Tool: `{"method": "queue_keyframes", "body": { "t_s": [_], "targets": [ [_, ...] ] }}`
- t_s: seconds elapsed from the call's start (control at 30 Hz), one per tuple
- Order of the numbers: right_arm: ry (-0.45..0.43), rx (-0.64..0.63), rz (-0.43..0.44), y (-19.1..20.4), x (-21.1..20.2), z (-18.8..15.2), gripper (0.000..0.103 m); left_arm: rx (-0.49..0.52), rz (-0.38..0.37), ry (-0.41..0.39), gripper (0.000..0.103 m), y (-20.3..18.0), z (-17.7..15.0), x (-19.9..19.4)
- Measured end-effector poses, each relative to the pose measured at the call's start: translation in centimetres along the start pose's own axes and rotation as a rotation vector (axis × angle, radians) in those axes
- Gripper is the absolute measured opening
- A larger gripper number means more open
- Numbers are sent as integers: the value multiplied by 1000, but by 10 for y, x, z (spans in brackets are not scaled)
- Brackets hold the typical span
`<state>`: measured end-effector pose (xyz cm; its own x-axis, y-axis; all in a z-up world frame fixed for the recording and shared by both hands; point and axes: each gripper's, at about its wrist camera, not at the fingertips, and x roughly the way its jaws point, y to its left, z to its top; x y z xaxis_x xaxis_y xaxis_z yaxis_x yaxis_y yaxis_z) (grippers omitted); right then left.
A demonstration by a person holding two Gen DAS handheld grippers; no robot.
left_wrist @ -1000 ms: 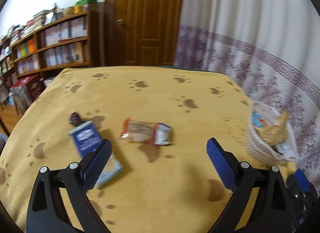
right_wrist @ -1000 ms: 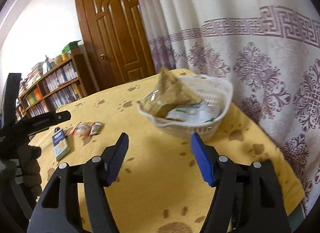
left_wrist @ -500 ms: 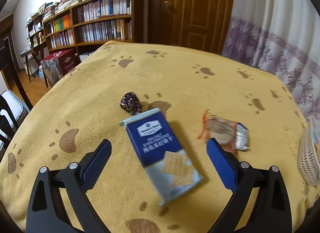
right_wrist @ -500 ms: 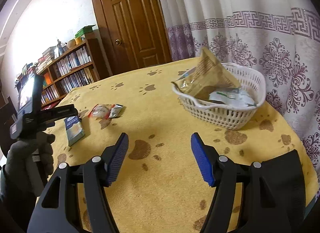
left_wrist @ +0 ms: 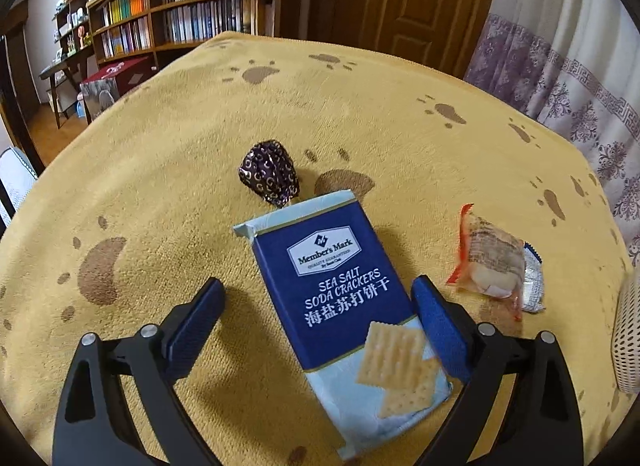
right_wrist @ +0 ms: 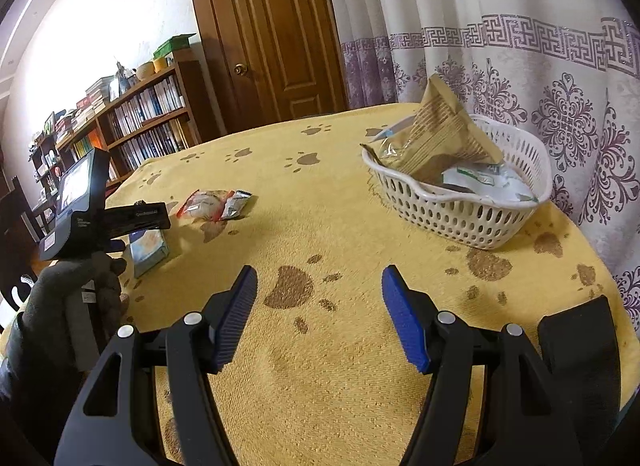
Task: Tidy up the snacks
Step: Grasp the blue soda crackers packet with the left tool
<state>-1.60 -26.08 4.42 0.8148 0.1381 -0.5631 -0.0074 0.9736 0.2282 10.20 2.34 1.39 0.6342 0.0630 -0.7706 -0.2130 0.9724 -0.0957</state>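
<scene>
Left gripper (left_wrist: pixel 318 306) lowered over a blue cracker packet (left_wrist: pixel 344 298) on a yellow cloth-covered table (left_wrist: pixel 168 153).

Compared with a second ago, the left gripper has swung across from the clear-wrapped snack (left_wrist: pixel 494 266) and dropped closer, so the flat, glossy rectangular packet now lies between its wide-open blue ribbed pads (left_wrist: pixel 200 318), which grip nothing; the right-side pad sits just beside the packet's edge, contact unclear. A crinkled dark foil sweet (left_wrist: pixel 270 177) touches the packet's far end. The right gripper (right_wrist: pixel 318 306) has barely shifted, hovering half open and empty over the fuzzy, paw-printed cloth. The white perforated plastic basket (right_wrist: pixel 452 213), holding a ridged tan packet (right_wrist: pixel 440 137), sits near the curtain (right_wrist: pixel 560 77).
</scene>
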Motion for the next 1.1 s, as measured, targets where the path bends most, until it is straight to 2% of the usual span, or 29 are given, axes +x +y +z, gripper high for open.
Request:
{"method": "queue_keyframes", "body": {
  "t_s": [0.17,0.4,0.5,0.87,1.1],
  "targets": [
    [14,-12,0,4,7,-1,66,8,-8,-14,76,2,-1,-3],
    [24,-26,-3,10,10,0,66,-9,-46,-9,66,14,-4,-11],
    [28,-35,3,14,11,2,66,-19,-70,-6,58,21,-8,-18],
    [60,-48,41,34,21,12,66,-45,-111,-22,58,52,-25,-42],
    [126,-84,116,58,47,30,66,-58,-147,-51,58,64,-29,-56]
  ]
}}
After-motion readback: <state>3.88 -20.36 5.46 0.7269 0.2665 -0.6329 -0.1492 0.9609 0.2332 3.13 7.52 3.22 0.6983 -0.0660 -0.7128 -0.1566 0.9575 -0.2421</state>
